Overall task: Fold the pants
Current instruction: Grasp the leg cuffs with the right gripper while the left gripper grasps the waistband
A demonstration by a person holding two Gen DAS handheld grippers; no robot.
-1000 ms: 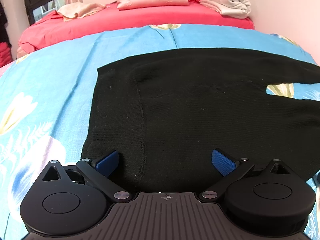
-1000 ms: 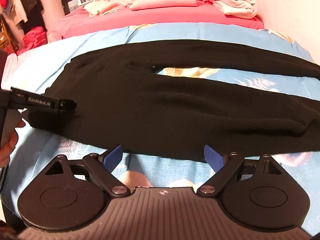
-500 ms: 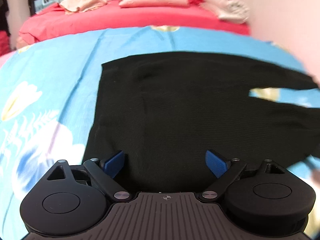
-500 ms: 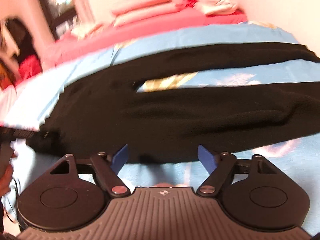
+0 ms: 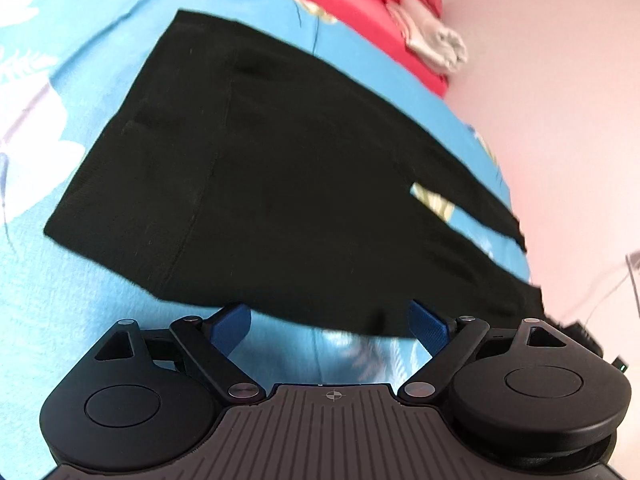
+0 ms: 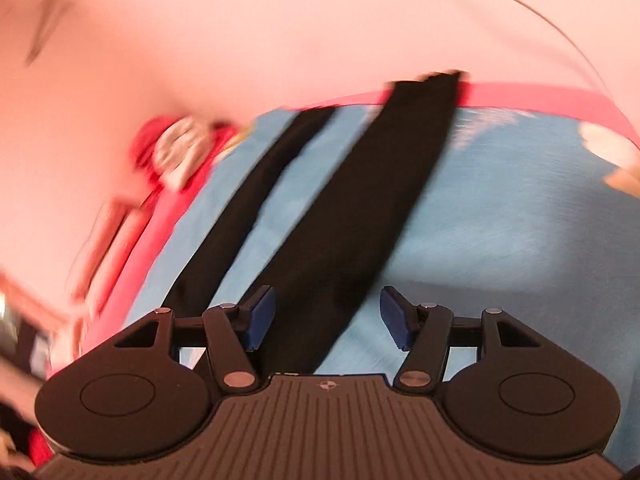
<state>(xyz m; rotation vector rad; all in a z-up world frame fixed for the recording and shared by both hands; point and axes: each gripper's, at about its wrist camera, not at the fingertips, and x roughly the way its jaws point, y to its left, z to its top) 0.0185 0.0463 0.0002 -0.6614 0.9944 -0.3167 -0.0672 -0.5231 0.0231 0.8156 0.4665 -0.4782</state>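
Black knit pants point(image 5: 280, 168) lie flat on a blue flowered bedsheet point(image 5: 72, 288), waist at the left, legs running to the right. My left gripper point(image 5: 329, 326) is open and empty, its blue pads just off the near edge of the waist part. In the right wrist view the two pant legs point(image 6: 360, 208) stretch away toward the bed's far edge. My right gripper point(image 6: 327, 316) is open, with the nearer leg lying between its blue pads point(image 6: 262, 312). This view is blurred.
A red cover point(image 5: 360, 12) with folded pink and white cloths point(image 5: 432, 40) lies at the head of the bed. A pale pink wall point(image 5: 560, 100) runs along the bed's far side. Black cables point(image 5: 580, 328) sit at the right edge.
Both grippers have swung to the right along the pants. The left view tilted and pulled back off the waist. The right gripper now looks down the legs. Both stayed open.
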